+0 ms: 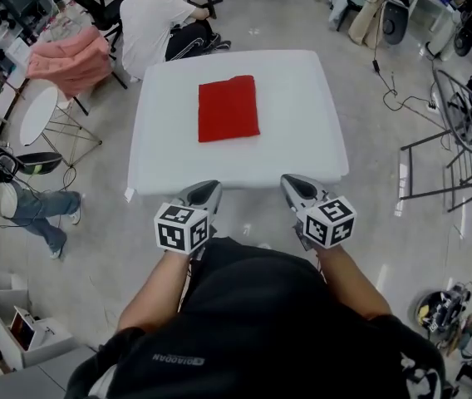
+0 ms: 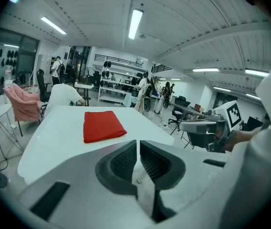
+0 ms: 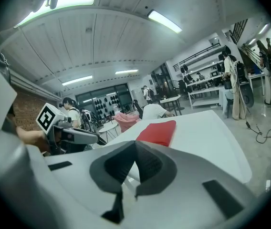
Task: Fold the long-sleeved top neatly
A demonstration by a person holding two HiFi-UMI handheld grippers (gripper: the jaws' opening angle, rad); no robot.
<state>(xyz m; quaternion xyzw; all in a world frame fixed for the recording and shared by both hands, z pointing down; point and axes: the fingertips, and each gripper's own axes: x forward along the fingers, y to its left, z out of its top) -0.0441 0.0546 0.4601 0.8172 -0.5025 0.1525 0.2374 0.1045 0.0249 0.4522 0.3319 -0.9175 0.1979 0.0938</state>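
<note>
Left claw (image 1: pixel 207 191): clenched, nothing between the jaws, though a hairline slit seems to remain at the tips. Right claw (image 1: pixel 296 186): clenched tight, empty. Both hang just off the near edge of the white tabletop (image 1: pixel 311 152), side by side, well apart from the garment. Red top (image 1: pixel 228 108): folded into a flat rectangle at the middle of the tabletop, a little toward the far edge. Beyond the far left corner sits a person in a white shirt (image 1: pixel 149 23), with a pink cloth (image 1: pixel 70 61) just beside.

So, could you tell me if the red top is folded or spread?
Folded: the red top lies as a compact rectangle on the table.
</note>
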